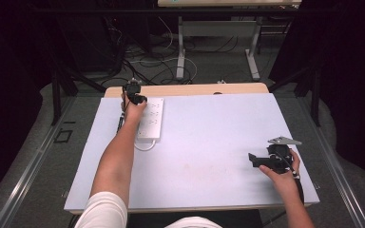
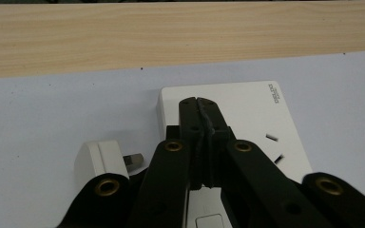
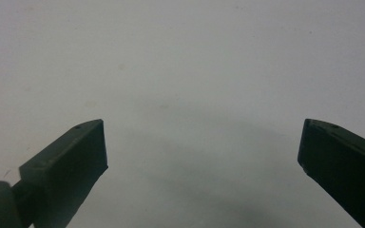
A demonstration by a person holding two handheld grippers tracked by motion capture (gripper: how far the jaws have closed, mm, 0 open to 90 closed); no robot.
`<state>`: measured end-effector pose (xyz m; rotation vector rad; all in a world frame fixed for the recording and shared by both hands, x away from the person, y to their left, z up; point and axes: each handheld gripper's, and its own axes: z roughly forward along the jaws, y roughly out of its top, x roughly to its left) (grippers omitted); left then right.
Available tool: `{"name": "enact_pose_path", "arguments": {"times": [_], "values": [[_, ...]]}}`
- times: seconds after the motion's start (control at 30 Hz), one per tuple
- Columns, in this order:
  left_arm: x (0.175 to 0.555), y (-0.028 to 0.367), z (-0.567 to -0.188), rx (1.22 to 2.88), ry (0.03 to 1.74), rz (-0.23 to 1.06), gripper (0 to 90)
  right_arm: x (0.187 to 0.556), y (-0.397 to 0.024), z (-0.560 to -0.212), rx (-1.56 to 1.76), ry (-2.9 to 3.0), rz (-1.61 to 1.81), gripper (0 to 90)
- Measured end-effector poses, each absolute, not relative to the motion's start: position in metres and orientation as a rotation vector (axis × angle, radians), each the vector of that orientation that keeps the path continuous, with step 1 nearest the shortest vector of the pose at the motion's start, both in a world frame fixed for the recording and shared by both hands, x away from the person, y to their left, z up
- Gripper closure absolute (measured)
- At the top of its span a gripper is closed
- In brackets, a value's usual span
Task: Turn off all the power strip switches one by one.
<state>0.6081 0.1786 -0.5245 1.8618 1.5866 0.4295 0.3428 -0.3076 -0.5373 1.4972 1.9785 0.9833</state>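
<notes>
your left gripper [image 2: 200,102] clenched empty over the white power strip [image 2: 247,102], white plug [image 2: 100,159] beside; your right gripper [image 3: 202,147] released above bare table [image 3: 180,57]

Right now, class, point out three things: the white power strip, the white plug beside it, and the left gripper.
power strip [image 2: 247,107], left gripper view, its bare white top face.
plug [image 2: 100,159], left gripper view, its white body.
left gripper [image 2: 202,114], left gripper view, where its shut jaws meet.
</notes>
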Motion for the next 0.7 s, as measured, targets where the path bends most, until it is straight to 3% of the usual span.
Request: {"name": "enact_pose_path", "arguments": {"times": [0.7], "values": [[0.6062, 0.1758, -0.5315, 1.846, 1.597, 0.441, 90.0, 0.3415, -0.3058, -0.5360, 1.491, 1.982, 0.987, 1.9]]}}
